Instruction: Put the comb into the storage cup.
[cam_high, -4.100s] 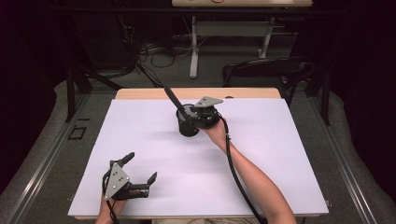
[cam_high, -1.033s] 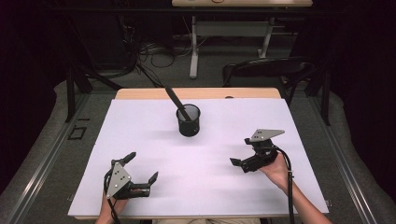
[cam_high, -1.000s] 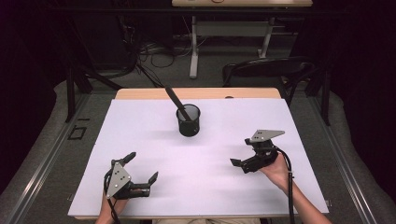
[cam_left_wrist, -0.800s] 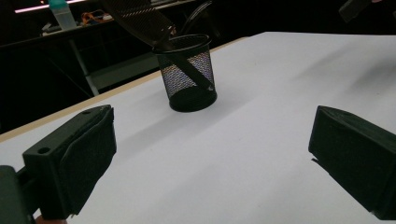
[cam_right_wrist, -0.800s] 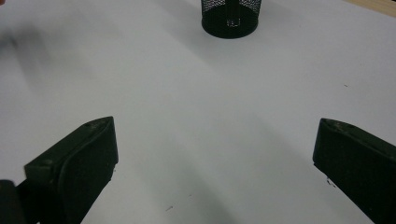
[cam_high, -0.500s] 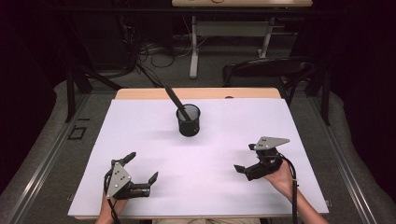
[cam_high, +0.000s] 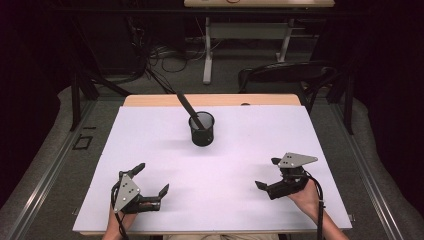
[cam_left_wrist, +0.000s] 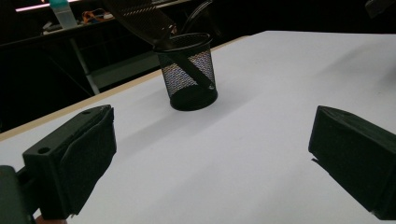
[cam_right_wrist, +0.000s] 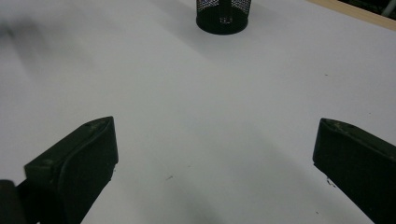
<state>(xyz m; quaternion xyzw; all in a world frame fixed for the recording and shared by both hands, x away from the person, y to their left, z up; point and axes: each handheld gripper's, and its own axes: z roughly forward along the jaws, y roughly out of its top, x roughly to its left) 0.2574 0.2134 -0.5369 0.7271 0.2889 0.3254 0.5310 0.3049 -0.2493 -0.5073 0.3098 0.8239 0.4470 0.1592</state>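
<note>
We are watching the right gripper (cam_high: 269, 173) sitting low over the white sheet-covered table (cam_high: 240, 150) at the near right, the person's right hand (cam_high: 303, 194) gripping it from behind with the forearm coming in from the bottom edge. Its jaws are pointing left and slightly toward the far side, spread wide apart with nothing between them; in the right gripper view we are seeing bare white surface between the two black jaws.

Over at the near left, the left gripper (cam_high: 152, 178) is lying close to the table's front edge, the left hand (cam_high: 118, 224) wrapped around its rear. Its jaws are also gaping wide and holding nothing, aimed to the right and toward the far side.

Farther out, well apart from both grippers, the black wire-mesh cylindrical pen cup (cam_high: 201, 128) is standing upright near the middle of the far half of the table. A long black flat-ended tool (cam_high: 189, 109) is resting inside it, tilted, its long axis leaning up and away toward the far left, the upper end sticking out past the rim. In the left gripper view the cup (cam_left_wrist: 187, 70) is sitting straight ahead, the tool (cam_left_wrist: 140, 16) slanting across its mouth.
</note>
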